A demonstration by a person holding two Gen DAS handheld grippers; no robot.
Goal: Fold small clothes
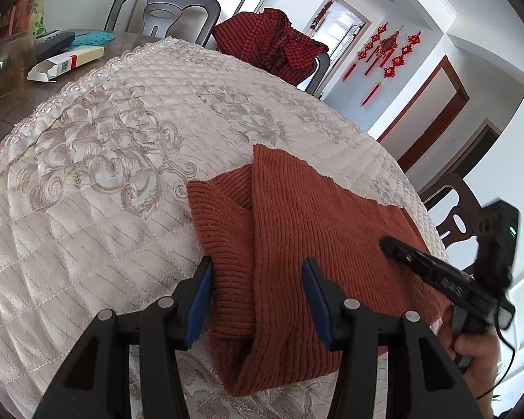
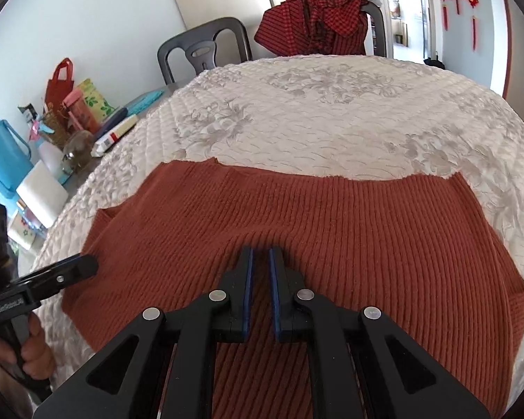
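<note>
A rust-orange ribbed knit garment (image 2: 297, 216) lies partly folded on a cream quilted cloth (image 2: 314, 111); it also shows in the left wrist view (image 1: 297, 227). My left gripper (image 1: 258, 265) is open, its blue pads astride the garment's near left edge where a fold stands up. It also shows at the left in the right wrist view (image 2: 84, 265). My right gripper (image 2: 260, 255) hovers over the garment's middle with its jaws nearly together and nothing between them. Its fingers show side-on in the left wrist view (image 1: 387, 244), over the garment's right part.
A red checked garment (image 2: 314, 21) hangs over a chair at the far side. A grey chair (image 2: 202, 49) stands at the back left. Boxes, a jar, a blue jug and bags (image 2: 52, 132) crowd the bare tabletop on the left. A dark chair (image 1: 454, 209) stands at the right.
</note>
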